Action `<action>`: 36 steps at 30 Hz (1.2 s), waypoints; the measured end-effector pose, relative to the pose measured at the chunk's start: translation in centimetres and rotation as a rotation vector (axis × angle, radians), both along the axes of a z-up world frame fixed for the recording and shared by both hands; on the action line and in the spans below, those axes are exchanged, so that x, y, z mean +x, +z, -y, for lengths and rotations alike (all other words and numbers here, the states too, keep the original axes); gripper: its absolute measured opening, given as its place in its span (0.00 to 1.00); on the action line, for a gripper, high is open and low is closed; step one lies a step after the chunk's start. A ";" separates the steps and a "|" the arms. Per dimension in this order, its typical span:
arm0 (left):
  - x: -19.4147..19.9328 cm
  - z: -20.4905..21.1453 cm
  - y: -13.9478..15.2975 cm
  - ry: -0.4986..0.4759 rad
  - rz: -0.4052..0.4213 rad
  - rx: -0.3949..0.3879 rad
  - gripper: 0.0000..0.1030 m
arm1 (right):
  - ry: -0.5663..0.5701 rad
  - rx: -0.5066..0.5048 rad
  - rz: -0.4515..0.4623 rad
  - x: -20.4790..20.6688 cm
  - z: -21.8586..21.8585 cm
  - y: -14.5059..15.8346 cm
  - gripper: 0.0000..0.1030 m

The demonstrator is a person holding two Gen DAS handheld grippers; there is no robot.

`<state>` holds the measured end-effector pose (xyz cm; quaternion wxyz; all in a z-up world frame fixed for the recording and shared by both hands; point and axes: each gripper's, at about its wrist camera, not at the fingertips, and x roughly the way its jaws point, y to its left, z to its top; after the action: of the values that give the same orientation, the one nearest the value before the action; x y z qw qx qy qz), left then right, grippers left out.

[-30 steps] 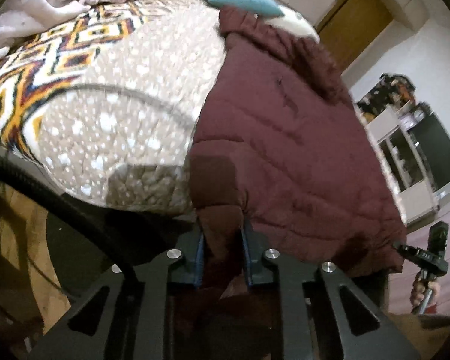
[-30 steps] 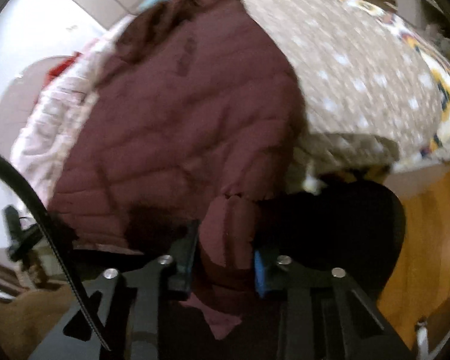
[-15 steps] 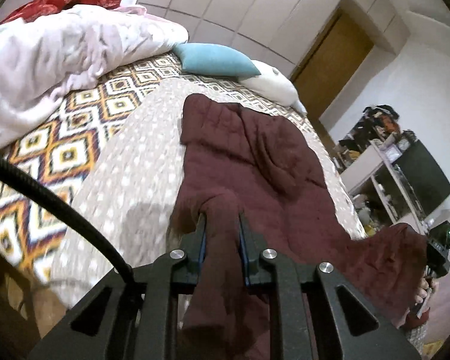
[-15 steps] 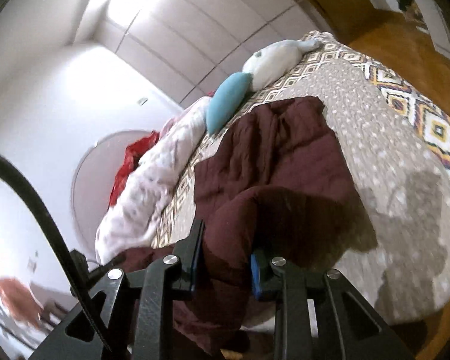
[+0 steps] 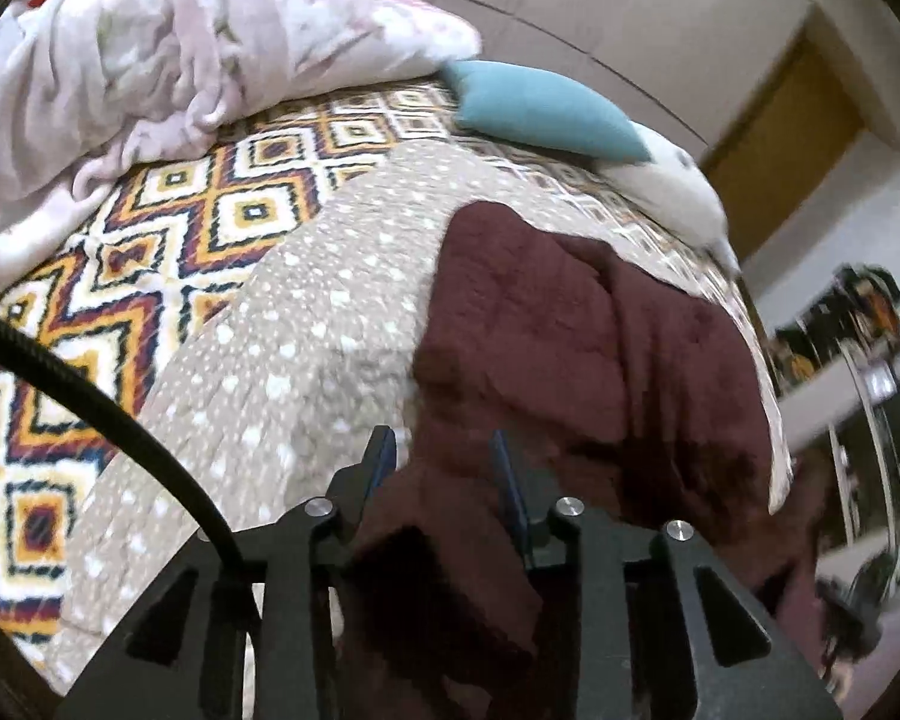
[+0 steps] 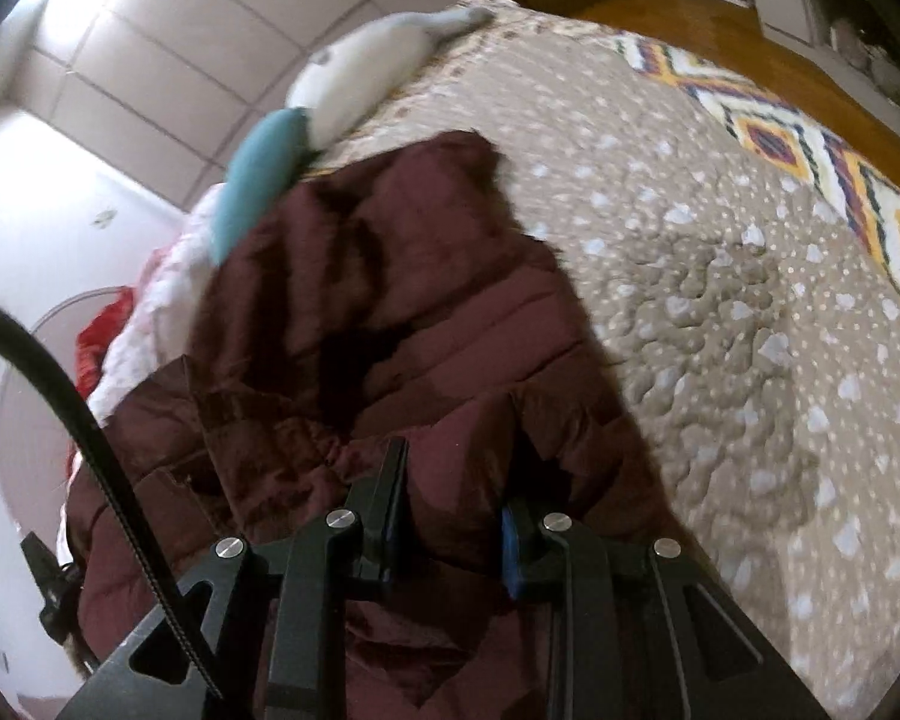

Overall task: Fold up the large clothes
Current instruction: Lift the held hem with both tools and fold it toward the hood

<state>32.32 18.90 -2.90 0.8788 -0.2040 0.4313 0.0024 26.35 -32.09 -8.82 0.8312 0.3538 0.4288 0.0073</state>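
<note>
Left gripper (image 5: pixel 441 453): jaws parted moderately — a fold of the maroon jacket (image 5: pixel 576 354) sits between the fingers; whether the pads press on the fabric cannot be told.
Right gripper (image 6: pixel 453 468): jaws parted to a similar width, with quilted jacket fabric (image 6: pixel 390 324) bunched between them; firm contact cannot be confirmed.
Jacket position: spread on the beige dotted quilt (image 5: pixel 282 354), running from the grippers at 6 o'clock toward the pillows at 12 o'clock. The near hem is doubled up over the body of the garment.
Quilt: it covers the bed and carries a diamond-patterned border (image 5: pixel 150 240) at 9 o'clock in the left wrist view, and at 2 o'clock in the right wrist view (image 6: pixel 810 138).
Pillows: a teal pillow (image 5: pixel 546 111) lies just beyond the jacket's far edge, touching a white pillow (image 5: pixel 672 186).
Bedding: a crumpled pale pink duvet (image 5: pixel 168 60) is heaped at 10 o'clock — well apart from the jacket.
Containers: none identifiable.
</note>
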 end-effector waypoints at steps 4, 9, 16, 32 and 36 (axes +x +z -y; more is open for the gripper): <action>3.2 -0.9 -0.7 0.017 0.009 -0.077 0.48 | -0.016 -0.011 -0.021 1.6 0.8 -1.6 0.27; 3.7 -2.3 0.5 -0.020 0.078 -0.187 0.58 | -0.015 -0.016 -0.006 2.2 0.9 -1.6 0.27; 1.6 -3.2 2.5 -0.110 0.136 -0.089 0.68 | 0.027 0.083 0.099 1.2 2.0 2.0 0.48; 3.5 0.8 -4.9 -0.323 -0.023 -0.011 0.39 | 0.228 -0.222 0.238 -0.8 -5.2 10.3 0.74; 3.0 1.4 -4.8 -0.311 -0.021 0.036 0.39 | 0.495 -0.467 0.178 3.4 -13.0 8.2 0.75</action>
<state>35.36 17.50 -7.66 0.8675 -0.1191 0.4668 -0.1239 29.78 -19.09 -0.58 0.8969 0.0371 0.4174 0.1413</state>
